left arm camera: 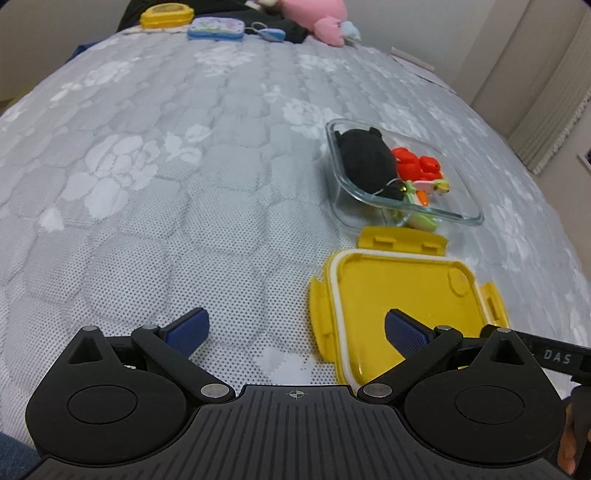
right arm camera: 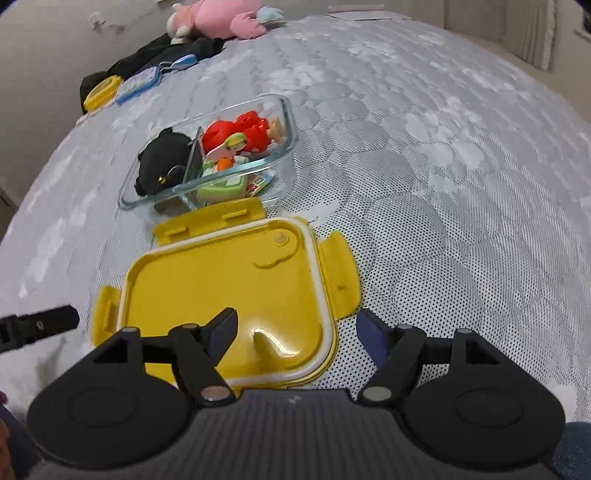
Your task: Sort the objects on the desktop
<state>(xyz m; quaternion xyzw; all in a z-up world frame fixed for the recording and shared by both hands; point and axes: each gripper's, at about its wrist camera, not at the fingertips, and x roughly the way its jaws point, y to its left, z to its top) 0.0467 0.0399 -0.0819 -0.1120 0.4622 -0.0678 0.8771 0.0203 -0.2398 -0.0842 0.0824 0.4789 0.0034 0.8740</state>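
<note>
A yellow snap lid [left arm camera: 402,288] lies flat on the grey quilted bed, just in front of a clear glass container [left arm camera: 461,210]. The container holds a black plush [left arm camera: 365,158], red toys [left arm camera: 417,164] and small green and pink items. My left gripper [left arm camera: 295,328] is open and empty, its right finger over the lid's near left edge. In the right wrist view, the lid [right arm camera: 229,280] sits under my open right gripper [right arm camera: 295,332], whose fingers straddle the lid's near right corner. The container [right arm camera: 284,118] lies beyond it.
At the far edge of the bed lie a yellow box [left arm camera: 166,14], a blue tin [left arm camera: 216,28], a blue keyring, dark clothing and a pink plush [left arm camera: 317,14]. The left gripper's tip [right arm camera: 40,325] shows at the left of the right wrist view.
</note>
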